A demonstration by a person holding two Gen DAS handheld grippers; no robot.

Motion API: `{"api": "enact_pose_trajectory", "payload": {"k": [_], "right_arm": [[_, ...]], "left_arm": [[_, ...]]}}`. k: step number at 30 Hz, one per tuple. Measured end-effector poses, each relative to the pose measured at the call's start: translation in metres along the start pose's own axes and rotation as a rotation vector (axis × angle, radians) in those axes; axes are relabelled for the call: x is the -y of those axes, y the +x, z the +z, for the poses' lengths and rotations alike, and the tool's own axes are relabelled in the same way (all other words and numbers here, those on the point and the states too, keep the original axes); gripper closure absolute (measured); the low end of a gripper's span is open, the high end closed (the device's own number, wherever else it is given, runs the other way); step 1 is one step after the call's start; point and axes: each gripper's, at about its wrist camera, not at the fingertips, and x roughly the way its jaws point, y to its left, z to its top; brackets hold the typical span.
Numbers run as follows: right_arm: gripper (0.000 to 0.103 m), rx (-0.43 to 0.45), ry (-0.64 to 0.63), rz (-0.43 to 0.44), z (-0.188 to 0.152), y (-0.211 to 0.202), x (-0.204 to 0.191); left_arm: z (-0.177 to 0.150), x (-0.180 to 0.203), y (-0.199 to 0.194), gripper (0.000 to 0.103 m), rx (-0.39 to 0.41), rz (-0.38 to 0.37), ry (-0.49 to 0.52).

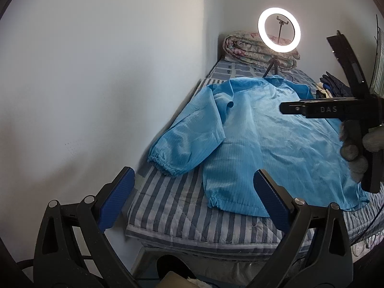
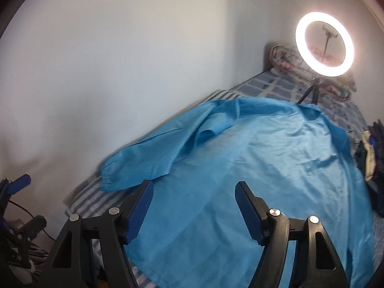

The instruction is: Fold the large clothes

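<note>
A large light-blue long-sleeved coat (image 1: 276, 144) (image 2: 264, 168) lies spread flat on the striped mattress (image 1: 172, 211), collar toward the far end. Its left sleeve (image 1: 182, 144) (image 2: 144, 165) lies angled along the wall side, with the elastic cuff (image 1: 163, 165) nearest me. My left gripper (image 1: 194, 177) is open over the coat's near hem corner, with nothing between its blue pads. My right gripper (image 2: 194, 188) is open above the middle of the coat, with only cloth below it. A gloved hand (image 1: 355, 148) holds that gripper's black frame (image 1: 319, 109) over the coat's right side.
A lit ring light (image 1: 279, 31) (image 2: 324, 44) on a small tripod stands beyond the collar. Behind it lies a folded floral quilt (image 1: 240, 48). A pile of dark clothes (image 1: 333, 84) (image 2: 374, 158) sits at the right. A white wall (image 1: 96, 84) borders the bed's left edge.
</note>
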Motion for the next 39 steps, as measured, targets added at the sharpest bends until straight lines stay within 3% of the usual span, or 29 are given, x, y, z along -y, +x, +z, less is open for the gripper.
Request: {"api": "enact_pose_trajectory", "payload": {"k": [4, 8, 14, 18, 22, 28, 32, 39], "right_arm": [[0.034, -0.098, 0.052, 0.123, 0.003, 0.050, -0.011], [0.041, -0.186, 0.127, 0.191, 0.006, 0.100, -0.013], [0.046, -0.287, 0.281, 0.278, 0.006, 0.156, -0.011], [0.068, -0.333, 0.309, 0.275, 0.004, 0.177, -0.018], [0.101, -0.331, 0.318, 0.300, 0.005, 0.180, -0.016], [0.103, -0.293, 0.280, 0.239, 0.007, 0.142, 0.005], [0.103, -0.284, 0.284, 0.222, -0.002, 0.123, 0.029], [0.103, -0.264, 0.328, 0.216, -0.032, 0.126, 0.064]], "left_arm": [[-0.004, 0.000, 0.016, 0.002, -0.066, -0.030, -0.010], [-0.005, 0.001, 0.026, 0.003, -0.108, -0.055, -0.010], [0.002, -0.007, 0.043, 0.021, -0.158, -0.099, -0.050], [0.001, -0.009, 0.047, 0.022, -0.178, -0.125, -0.071], [0.003, -0.009, 0.046, 0.022, -0.167, -0.123, -0.065], [0.004, -0.014, 0.056, 0.022, -0.199, -0.142, -0.096], [0.012, -0.003, 0.065, 0.022, -0.194, -0.139, -0.064], [0.026, 0.010, 0.124, 0.022, -0.297, -0.176, -0.090]]}}
